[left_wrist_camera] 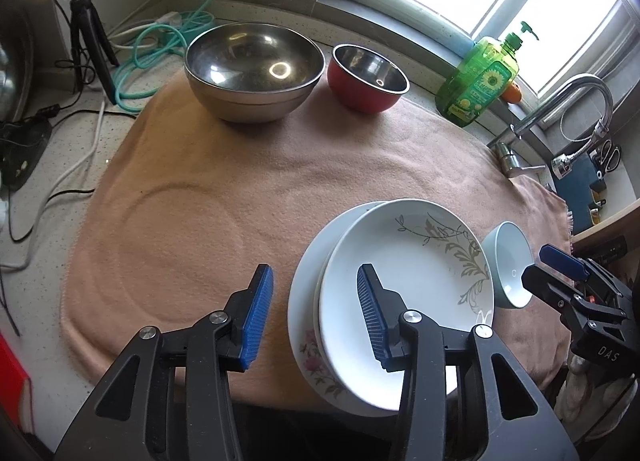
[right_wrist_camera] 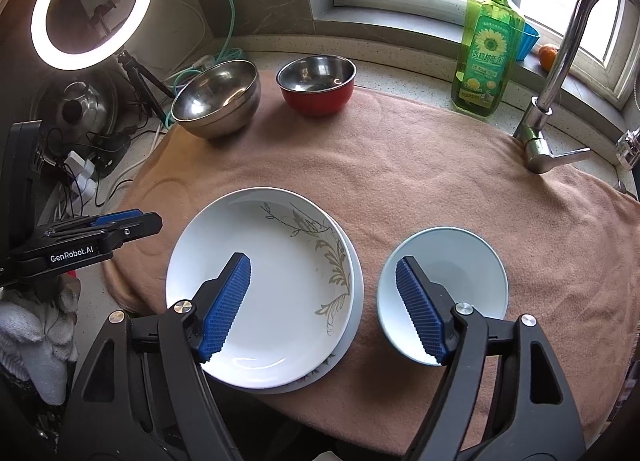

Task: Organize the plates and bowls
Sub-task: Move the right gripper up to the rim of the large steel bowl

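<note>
We log, lower centre: two stacked plates [right_wrist_camera: 276, 289], pale bowl [right_wrist_camera: 452, 269] right; both our grippers, left [left_wrist_camera: 314, 313] and right [right_wrist_camera: 322, 309], spread, holding nothing.

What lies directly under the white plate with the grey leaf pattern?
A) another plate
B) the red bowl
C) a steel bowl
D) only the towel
A: the leaf-pattern plate rests on another plate, whose rim with pink flowers shows at its edge, and both lie on the towel.
</note>
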Tool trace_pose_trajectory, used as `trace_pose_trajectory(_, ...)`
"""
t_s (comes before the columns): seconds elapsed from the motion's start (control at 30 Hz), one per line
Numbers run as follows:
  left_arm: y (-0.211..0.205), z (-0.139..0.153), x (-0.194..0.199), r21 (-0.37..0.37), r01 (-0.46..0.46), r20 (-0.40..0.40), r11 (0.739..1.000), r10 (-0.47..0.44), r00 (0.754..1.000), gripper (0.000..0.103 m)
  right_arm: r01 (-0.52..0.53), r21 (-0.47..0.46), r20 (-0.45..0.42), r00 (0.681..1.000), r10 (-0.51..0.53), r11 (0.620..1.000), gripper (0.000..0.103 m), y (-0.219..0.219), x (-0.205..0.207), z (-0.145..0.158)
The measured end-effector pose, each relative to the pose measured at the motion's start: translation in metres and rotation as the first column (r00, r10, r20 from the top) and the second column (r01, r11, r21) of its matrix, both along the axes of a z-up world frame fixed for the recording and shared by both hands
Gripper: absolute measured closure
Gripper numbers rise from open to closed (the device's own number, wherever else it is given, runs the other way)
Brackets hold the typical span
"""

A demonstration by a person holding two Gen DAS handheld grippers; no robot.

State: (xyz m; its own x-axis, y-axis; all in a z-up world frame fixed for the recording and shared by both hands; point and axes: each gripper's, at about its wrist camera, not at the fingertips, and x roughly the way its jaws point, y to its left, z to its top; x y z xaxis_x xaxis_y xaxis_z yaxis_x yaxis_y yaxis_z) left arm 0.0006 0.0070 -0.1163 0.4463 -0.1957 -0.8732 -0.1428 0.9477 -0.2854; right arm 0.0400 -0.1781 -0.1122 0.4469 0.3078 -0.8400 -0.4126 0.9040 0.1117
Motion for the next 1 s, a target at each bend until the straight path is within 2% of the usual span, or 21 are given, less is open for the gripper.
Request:
trace_pose_trajectory(0.43,0.033,0.009,0.015,0.001,-0.055,0.029,0.999,0.055,0.998,0.061,-0.006,0.041,0.006,1.0,0.006,0.999,0.024,0.02,0.022,0.01)
trace_pose_trajectory(0.6,0.054,0.007,0.034,-0.005,-0.028,0.025,1.0,0.028,0.999,0.061,0.036,0.048,0.017,0.999,-0.037,0.998,0.024,0.038,0.037,0.014)
trace_pose_trajectory(0.73,0.071,0.011,0.05,0.029,0.003,0.039,1.0,-0.004,0.999,0.061,0.065,0.041,0.023,0.998,-0.066,0.997,0.024,0.059,0.049,0.017)
trace_pose_trajectory(0.9,0.099,0.013,0.071,0.024,0.02,0.047,1.0,-0.022,0.999,0.061,0.102,0.066,0.004,0.995,-0.103,0.993,0.024,0.085,0.067,0.014)
trace_pose_trajectory(1.0,0.11,0.011,0.084,0.044,0.038,0.046,0.998,-0.04,0.998,0.061,0.12,0.045,0.004,0.993,-0.12,0.992,0.024,0.101,0.077,0.01)
